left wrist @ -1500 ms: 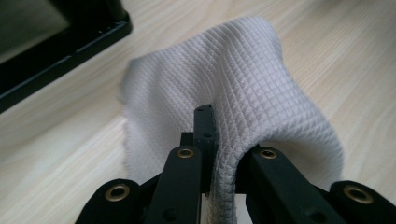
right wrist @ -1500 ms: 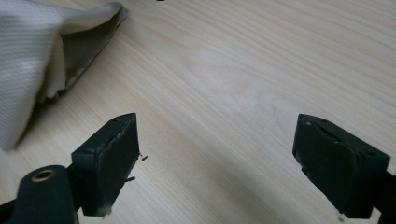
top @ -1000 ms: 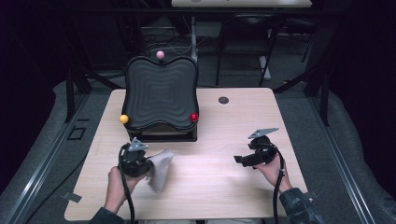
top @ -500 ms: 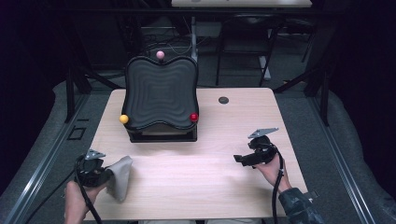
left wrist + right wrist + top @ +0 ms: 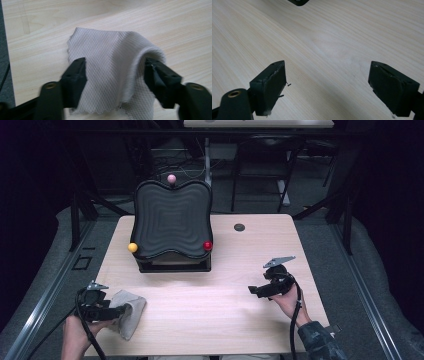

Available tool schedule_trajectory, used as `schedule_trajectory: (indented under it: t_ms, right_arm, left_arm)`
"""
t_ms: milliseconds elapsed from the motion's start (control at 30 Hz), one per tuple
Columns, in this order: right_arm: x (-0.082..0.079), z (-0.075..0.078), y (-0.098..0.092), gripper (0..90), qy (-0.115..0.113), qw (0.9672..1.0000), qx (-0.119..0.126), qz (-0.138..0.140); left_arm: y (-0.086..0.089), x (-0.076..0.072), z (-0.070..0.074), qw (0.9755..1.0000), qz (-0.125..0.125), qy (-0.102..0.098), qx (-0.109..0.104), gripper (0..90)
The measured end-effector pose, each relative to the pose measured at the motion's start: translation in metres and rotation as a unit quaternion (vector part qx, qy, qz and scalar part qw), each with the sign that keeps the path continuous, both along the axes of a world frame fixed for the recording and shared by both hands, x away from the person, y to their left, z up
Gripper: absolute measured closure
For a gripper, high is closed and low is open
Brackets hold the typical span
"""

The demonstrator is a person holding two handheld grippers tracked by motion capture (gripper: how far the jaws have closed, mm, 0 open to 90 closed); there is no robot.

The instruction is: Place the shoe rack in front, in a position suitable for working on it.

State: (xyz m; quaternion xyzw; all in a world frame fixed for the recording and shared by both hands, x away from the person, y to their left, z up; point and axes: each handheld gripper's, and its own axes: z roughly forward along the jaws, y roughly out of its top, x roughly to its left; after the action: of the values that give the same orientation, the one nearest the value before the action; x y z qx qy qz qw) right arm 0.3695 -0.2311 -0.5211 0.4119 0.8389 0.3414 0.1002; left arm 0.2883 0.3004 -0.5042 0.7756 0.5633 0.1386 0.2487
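On the pale desk (image 5: 210, 295), a black ridged stand (image 5: 172, 227) sits at the back; the grey cloth (image 5: 110, 65) lies at the near left corner, set aside between the left hand-held gripper (image 5: 115, 72)'s just-opened jaws, released. Right hand-held gripper (image 5: 327, 82) idles, spread wide.

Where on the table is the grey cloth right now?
In the high view the grey cloth lies at the table's near-left corner, between the open left claw's jaws.

High view overhead, facing forward-down; gripper views close, sharing table (image 5: 200, 290) with it.
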Motion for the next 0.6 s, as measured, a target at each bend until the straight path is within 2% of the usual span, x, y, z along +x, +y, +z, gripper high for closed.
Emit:
schedule_trajectory:
  t_ms: [33,100,300,367,467,500,600]
  right_arm:
    - [0.000,0.000,0.001,13.9,-0.007,1.0000,0.004,-0.001]
    - [0.000,0.003,0.003,13.9,-0.002,1.0000,0.001,0.003]
    - [0.002,0.006,0.009,14.2,-0.007,0.9999,0.003,0.013]
    - [0.003,0.009,0.012,14.1,-0.011,0.9998,0.005,0.015]
    - [0.005,0.011,0.016,13.8,-0.013,0.9997,0.010,0.020]
    - [0.007,0.012,0.022,13.5,-0.015,0.9994,0.015,0.028]
    - [0.010,0.013,0.031,12.9,-0.015,0.9993,0.008,0.032]
  left_arm:
    - [0.000,0.000,0.002,1.0000,-0.001,-0.004,0.001,26.1]
    - [-0.001,-0.001,0.005,1.0000,-0.002,-0.007,0.004,21.7]
    - [-0.002,0.000,0.015,0.9988,-0.013,-0.046,-0.002,10.9]
    - [-0.003,0.005,0.019,0.9980,-0.012,-0.063,-0.004,7.5]
    - [-0.003,0.011,0.021,0.9974,-0.010,-0.071,-0.005,3.3]
    - [-0.004,0.017,0.022,0.9972,-0.008,-0.073,-0.008,0.0]
    - [-0.004,0.025,0.024,0.9961,-0.008,-0.087,-0.012,0.0]
